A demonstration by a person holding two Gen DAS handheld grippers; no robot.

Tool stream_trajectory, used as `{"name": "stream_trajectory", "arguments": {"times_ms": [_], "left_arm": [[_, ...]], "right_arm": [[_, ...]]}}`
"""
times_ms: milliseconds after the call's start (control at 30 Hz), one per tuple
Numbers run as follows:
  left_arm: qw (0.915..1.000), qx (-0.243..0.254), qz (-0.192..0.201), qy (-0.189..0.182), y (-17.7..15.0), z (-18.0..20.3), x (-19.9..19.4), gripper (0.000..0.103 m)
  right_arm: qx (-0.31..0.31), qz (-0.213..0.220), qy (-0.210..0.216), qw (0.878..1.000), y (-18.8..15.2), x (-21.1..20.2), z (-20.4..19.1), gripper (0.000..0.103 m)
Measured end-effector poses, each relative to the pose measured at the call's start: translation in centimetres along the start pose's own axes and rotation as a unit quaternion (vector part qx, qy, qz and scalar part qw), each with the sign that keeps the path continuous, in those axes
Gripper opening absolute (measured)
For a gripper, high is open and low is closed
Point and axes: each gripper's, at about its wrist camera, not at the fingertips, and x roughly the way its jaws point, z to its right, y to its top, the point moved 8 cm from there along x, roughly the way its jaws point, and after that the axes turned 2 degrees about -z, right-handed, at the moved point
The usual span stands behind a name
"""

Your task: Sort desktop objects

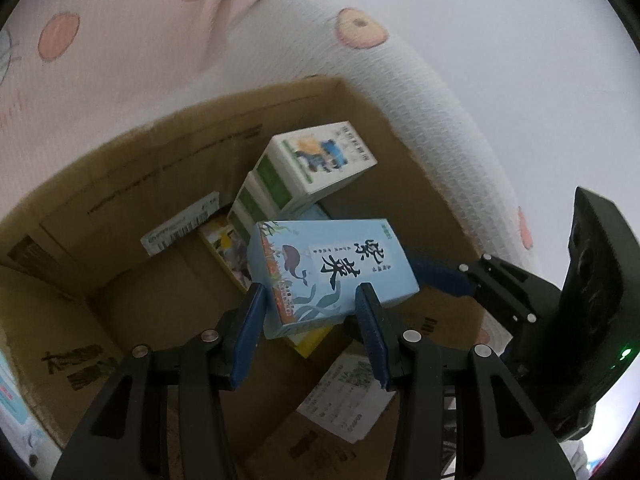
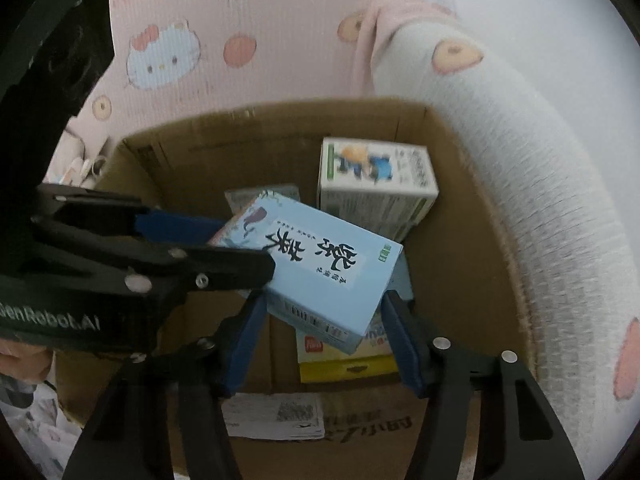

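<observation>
Both of your grippers are over the open cardboard box [image 1: 100,184], pointing steeply down into it.

Left gripper [image 1: 310,300]: its blue pads sit on either side of the light blue carton [image 1: 332,268], at the carton's near end. The carton hangs tilted above the box contents, so you are holding it between these jaws, set about as wide as the carton's short side. In the right wrist view the left gripper [image 2: 224,248] comes in from the left and one of its fingers [image 2: 180,218] lies along the carton's far edge.

Right gripper [image 2: 324,312]: its pads flank the barcode end of the same light blue carton [image 2: 320,268]. The right pad is at the carton's corner; the left pad appears just beside the edge. You cannot tell from these views whether the pads press on it. In the left wrist view only one blue finger [image 1: 440,276] shows, behind the carton.

Box contents: a white and green carton [image 2: 376,184] lies toward the far wall, with more like it stacked beside it [image 1: 260,196]. A yellow package [image 2: 348,360] lies flat on the floor of the box, under the held carton.

Outside the box: pink cartoon-print fabric [image 2: 192,40] beyond it and a white quilted cushion [image 2: 520,184] along its right side.
</observation>
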Motion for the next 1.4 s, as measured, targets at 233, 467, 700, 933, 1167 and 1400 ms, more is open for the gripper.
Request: {"name": "stream_trajectory", "arguments": {"times_ms": [233,467,700,933,1167,1400], "left_arm": [[0.9983,-0.042,-0.032,-0.022,0.4,-1.2,2.4,0.049],[0.9936,-0.079,-0.069,-0.043,0.5,-2.5,4.9,0.045],[0.9887,-0.099,-0.093,-0.063,-0.1,-2.7,5.9,0.029],[0.9912,-0.093,-0.087,-0.038,-0.7,-2.7,5.2,0.029],[0.9872,-0.126,-0.086,-0.045,-0.7,-3.7,5.0,0.029],[0.983,-0.15,-0.088,-0.059,-1.1,-3.7,5.0,0.029]], "right_arm": [[-0.014,-0.053,-0.003,0.998,-0.9,2.7,1.0,0.054],[-0.029,-0.099,-0.012,0.995,-1.0,4.5,2.1,0.052],[-0.04,-0.152,-0.045,0.987,-1.8,5.7,2.9,0.044],[-0.033,-0.143,-0.111,0.983,-1.5,5.2,4.5,0.032],[-0.003,-0.129,-0.073,0.989,-2.2,3.0,5.1,0.032],[0.028,-0.162,-0.041,0.985,-3.7,2.2,5.7,0.032]]}}
